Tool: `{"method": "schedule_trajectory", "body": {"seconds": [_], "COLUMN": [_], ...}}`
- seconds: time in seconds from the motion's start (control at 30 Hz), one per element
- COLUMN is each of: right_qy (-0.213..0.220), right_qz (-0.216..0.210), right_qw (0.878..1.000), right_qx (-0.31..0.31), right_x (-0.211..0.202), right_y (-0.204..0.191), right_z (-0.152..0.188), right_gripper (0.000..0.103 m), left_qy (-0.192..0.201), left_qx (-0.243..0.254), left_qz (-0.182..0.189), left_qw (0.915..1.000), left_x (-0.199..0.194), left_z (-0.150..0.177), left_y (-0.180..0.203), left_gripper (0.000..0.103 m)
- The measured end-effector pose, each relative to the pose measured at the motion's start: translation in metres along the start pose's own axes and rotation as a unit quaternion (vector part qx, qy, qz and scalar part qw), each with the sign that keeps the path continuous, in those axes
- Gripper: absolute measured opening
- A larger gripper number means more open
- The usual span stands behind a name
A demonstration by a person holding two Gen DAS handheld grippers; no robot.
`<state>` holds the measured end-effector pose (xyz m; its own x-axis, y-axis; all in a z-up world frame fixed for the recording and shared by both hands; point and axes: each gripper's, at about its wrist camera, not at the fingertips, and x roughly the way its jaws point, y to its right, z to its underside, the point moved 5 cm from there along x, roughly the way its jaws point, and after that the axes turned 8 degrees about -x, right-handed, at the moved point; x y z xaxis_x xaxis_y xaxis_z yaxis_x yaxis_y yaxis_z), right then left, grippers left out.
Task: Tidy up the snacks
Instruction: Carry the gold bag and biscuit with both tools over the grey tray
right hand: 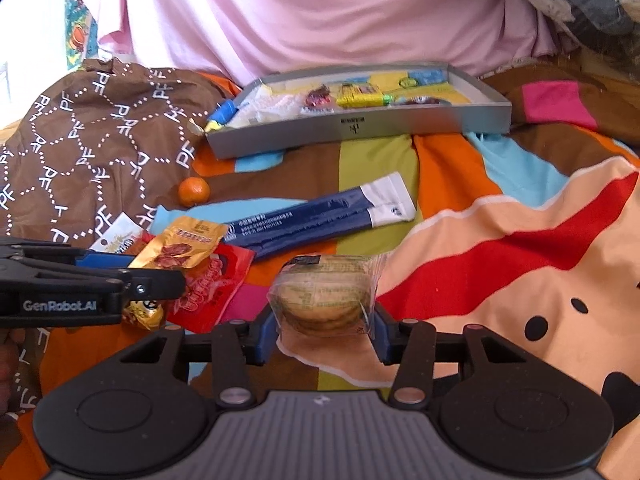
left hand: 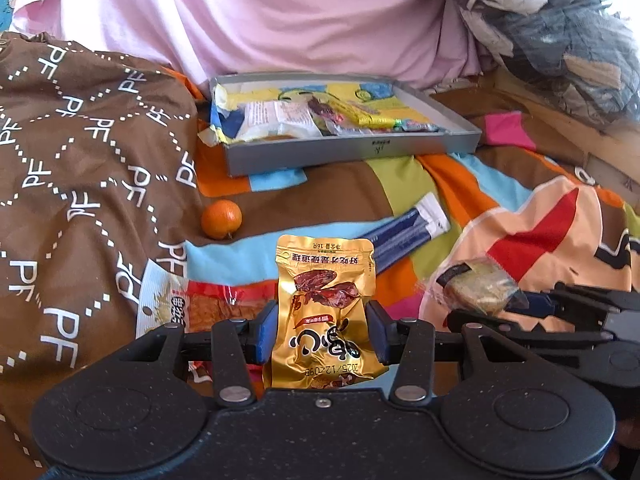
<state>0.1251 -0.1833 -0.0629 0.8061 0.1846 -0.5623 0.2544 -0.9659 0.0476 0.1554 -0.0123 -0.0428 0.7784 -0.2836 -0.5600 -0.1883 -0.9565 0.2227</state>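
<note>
My left gripper [left hand: 322, 330] is shut on a gold snack pouch [left hand: 326, 280] and holds it upright above the bedspread; the pouch also shows in the right wrist view [right hand: 180, 246]. My right gripper [right hand: 326, 330] is shut on a clear-wrapped round pastry [right hand: 326, 292], which also shows at the right of the left wrist view [left hand: 478, 286]. The grey tray [left hand: 360, 148], also in the right wrist view [right hand: 360, 128], lies farther back and holds several snack packets. The two grippers are side by side.
An orange [left hand: 221, 219] lies by the brown patterned cloth [left hand: 80, 160]. A blue and white packet [right hand: 328, 216] and a red packet [right hand: 208, 284] lie on the colourful bedspread. A pink sheet [left hand: 280, 12] hangs behind the tray.
</note>
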Motion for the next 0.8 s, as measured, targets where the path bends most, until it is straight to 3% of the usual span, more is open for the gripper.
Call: {"method": "schedule_trajectory", "body": {"seconds": [0.57,0.8], "right_qy": [0.049,0.083], "right_qz": [0.000,0.005], "right_qw": [0.999,0.997], "right_qx": [0.010,-0.006], "right_x": [-0.017,-0.023], "right_y": [0.003,0.010], "right_z": [-0.013,-0.035], "right_gripper": [0.052,0.052], "left_qy": [0.079,0.101], "left_qx": [-0.050,-0.064], "left_qz": [-0.005,-0.005], "left_qw": [0.9956,0.9928], "left_x": [-0.025,-0.015], "left_z": [-0.034,-0.070], "left_y": [-0.009,-0.009], "left_gripper": [0.048,0.048]}}
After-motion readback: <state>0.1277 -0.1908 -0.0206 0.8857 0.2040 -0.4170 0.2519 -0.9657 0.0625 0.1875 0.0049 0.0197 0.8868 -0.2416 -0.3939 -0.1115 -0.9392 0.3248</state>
